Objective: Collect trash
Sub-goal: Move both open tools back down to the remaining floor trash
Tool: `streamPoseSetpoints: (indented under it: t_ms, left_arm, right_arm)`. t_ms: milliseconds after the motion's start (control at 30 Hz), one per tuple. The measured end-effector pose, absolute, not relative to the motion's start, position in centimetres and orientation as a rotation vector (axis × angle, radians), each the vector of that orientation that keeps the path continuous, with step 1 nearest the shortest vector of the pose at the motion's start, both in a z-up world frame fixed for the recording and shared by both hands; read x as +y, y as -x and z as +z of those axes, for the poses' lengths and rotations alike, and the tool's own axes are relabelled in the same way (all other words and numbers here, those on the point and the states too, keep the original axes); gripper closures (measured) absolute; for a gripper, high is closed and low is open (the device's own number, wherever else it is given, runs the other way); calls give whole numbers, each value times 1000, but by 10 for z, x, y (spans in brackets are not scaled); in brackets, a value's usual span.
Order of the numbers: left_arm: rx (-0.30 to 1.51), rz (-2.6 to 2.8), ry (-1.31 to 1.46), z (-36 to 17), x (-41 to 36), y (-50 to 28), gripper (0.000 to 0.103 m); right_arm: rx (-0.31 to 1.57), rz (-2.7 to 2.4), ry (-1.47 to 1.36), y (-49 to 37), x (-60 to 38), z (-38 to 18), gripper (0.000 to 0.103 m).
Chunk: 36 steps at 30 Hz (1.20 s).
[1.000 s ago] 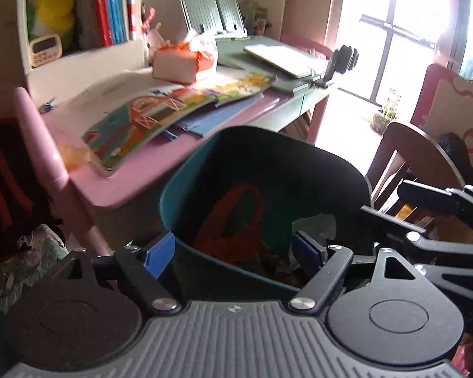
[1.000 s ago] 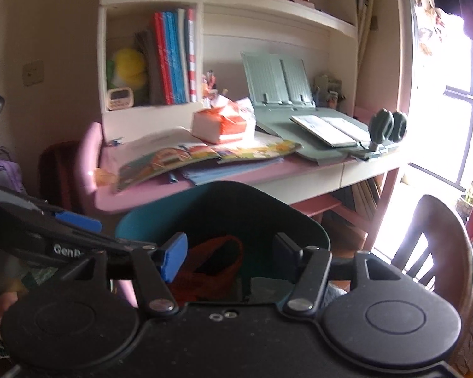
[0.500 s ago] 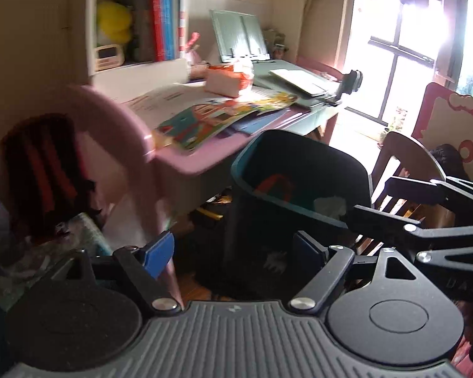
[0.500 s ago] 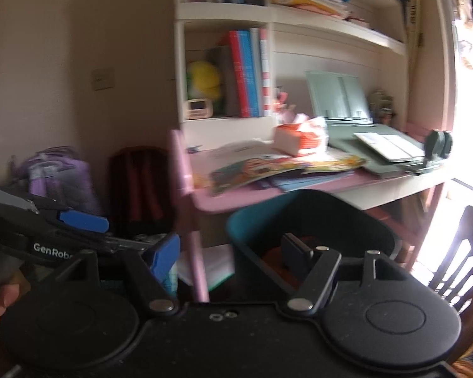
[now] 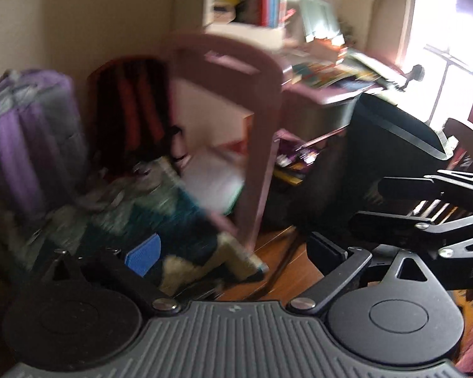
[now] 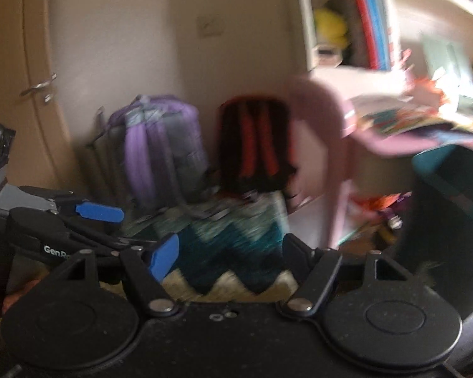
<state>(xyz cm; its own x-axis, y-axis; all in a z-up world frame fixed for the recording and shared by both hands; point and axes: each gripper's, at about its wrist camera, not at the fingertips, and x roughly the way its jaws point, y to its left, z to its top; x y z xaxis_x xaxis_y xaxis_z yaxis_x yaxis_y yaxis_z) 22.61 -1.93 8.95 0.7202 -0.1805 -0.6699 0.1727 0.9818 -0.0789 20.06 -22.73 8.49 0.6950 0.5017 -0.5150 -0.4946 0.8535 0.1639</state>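
Both frames are motion-blurred. Nearest, the left gripper (image 5: 233,253) and the right gripper (image 6: 230,250) each have their fingers spread wide with nothing between them, over a teal zigzag cloth (image 6: 233,242) on the floor. Beyond stand a purple backpack (image 6: 160,148) and a red-and-black bag (image 6: 255,145) against the wall, with the dark teal-rimmed trash bin (image 5: 388,145) off right beside the pink desk (image 5: 324,94).

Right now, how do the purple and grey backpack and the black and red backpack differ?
The purple and grey backpack stands left, nearer the door; the black and red backpack stands right, next to the pink desk. The purple and grey backpack looks taller and paler; the black and red backpack is darker. Both stand upright against the wall.
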Motion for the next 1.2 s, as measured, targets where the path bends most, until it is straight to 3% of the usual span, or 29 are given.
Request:
streamPoseSetpoints:
  t_ms: [333,600,933,1200]
  left_arm:
    - [846,-134,135,-8,76,-224,0]
    - [997,-105,148,-118,124,-238,0]
    - [1191,-75,89,-261,152,-255,0]
    - [1462,-4,182,-385,142,-268,0]
  right_arm:
    - [743,598,-36,-222,-153,-11,29]
    - [963,541,-1,-245,-110,-126,29]
    - [1192,514,127,-259,-70,-271,29]
    - [1471,380,110,-276,-67,-394,29]
